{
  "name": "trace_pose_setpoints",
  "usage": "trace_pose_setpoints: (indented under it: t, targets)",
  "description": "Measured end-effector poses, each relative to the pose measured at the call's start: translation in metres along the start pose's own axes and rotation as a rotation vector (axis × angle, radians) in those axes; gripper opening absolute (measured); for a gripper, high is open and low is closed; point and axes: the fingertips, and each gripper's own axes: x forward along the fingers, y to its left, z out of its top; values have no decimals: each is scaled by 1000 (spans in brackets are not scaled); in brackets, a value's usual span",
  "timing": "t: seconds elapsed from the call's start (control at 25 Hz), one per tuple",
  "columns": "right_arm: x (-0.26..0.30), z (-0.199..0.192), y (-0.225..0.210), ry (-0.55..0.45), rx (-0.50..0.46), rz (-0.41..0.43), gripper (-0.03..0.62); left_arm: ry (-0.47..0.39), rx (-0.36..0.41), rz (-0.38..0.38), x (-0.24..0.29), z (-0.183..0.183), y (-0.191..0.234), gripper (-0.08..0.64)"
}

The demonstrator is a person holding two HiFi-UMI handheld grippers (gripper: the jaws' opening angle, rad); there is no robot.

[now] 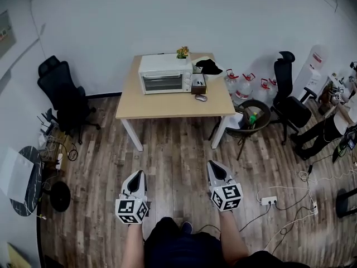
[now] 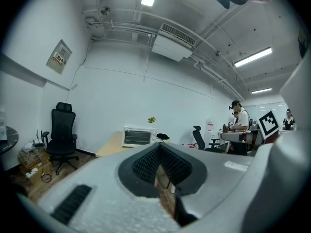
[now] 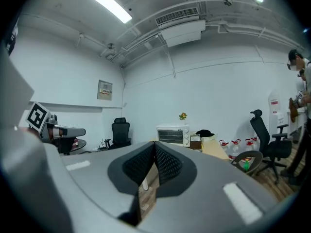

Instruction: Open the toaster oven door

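We are holding the left claw (image 1: 137,176) and the right claw (image 1: 215,167) low and side by side over the wood floor (image 1: 173,144), both pointing ahead, jaws pressed together on nothing. The toaster oven (image 1: 165,73) is sitting well ahead at the counter's (image 1: 167,102) back edge, long axis lying left to right, shut door facing us.

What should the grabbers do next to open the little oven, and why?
Probably step closer first. The toaster oven sits shut on the table across the floor, while the left gripper and right gripper hang far from it, jaws together, holding nothing.
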Motion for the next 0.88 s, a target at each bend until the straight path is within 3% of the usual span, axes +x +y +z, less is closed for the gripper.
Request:
trace_pose_setpoints:
  t: [0.28, 0.88]
  targets:
    - [12, -2, 4, 2, -19, 44, 12, -2, -7, 19, 6, -3, 7, 0]
    - [99, 3, -25, -8, -28, 11, 12, -34, 34, -8, 96, 16, 54, 0]
